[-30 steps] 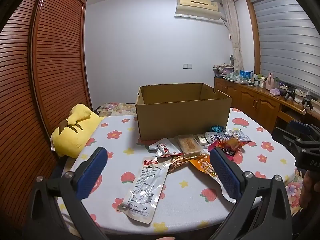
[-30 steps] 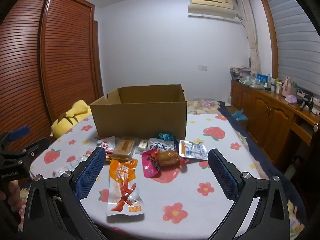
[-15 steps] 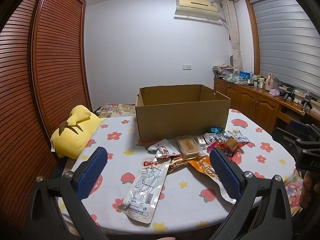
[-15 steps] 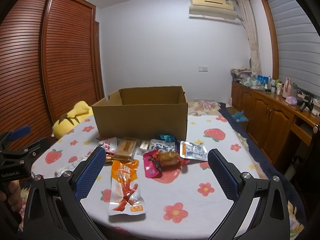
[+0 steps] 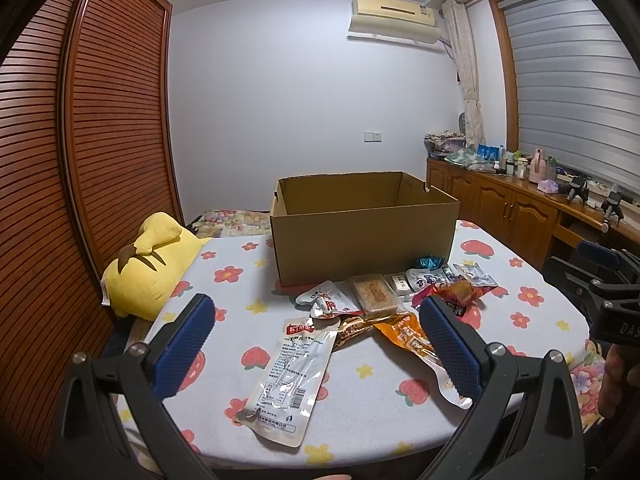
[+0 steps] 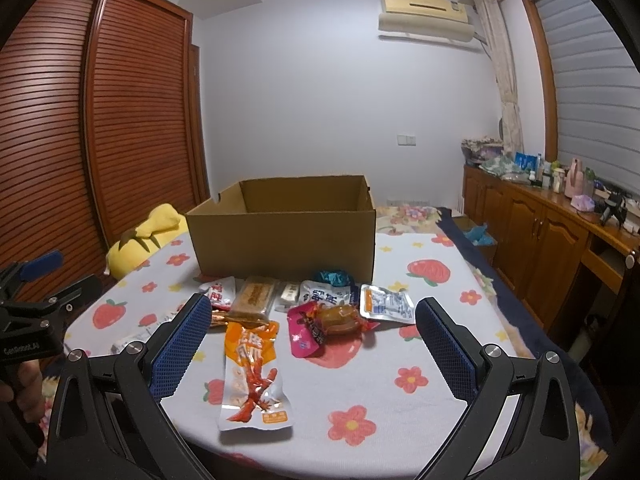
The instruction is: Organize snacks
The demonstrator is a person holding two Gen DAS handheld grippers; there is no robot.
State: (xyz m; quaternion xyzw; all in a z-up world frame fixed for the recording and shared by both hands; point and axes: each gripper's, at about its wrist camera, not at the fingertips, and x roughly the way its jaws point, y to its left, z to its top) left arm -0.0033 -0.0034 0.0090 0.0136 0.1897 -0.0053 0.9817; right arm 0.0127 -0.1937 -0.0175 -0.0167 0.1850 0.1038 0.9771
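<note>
L claw (image 5: 316,338) apart; R claw (image 6: 314,346) apart | snacks (image 6: 320,312) by box (image 6: 284,240)

The box (image 6: 284,236) is matt brown cardboard. The snack packets (image 6: 252,376) are glossy plastic. The tablecloth (image 6: 400,344) is soft printed cloth.

Home bedroom. Ahead of my fingers: bed under strawberry-and-flower sheet (image 6: 400,400), yellow plush pillow (image 5: 152,268) far left of them. Louvered wooden wardrobe doors (image 6: 140,120) along left wall. Air conditioner (image 5: 394,20) high on far wall, curtain (image 6: 506,92) and blinds (image 5: 568,96) to right, wooden sideboard (image 5: 504,208) cluttered with bottles.
</note>
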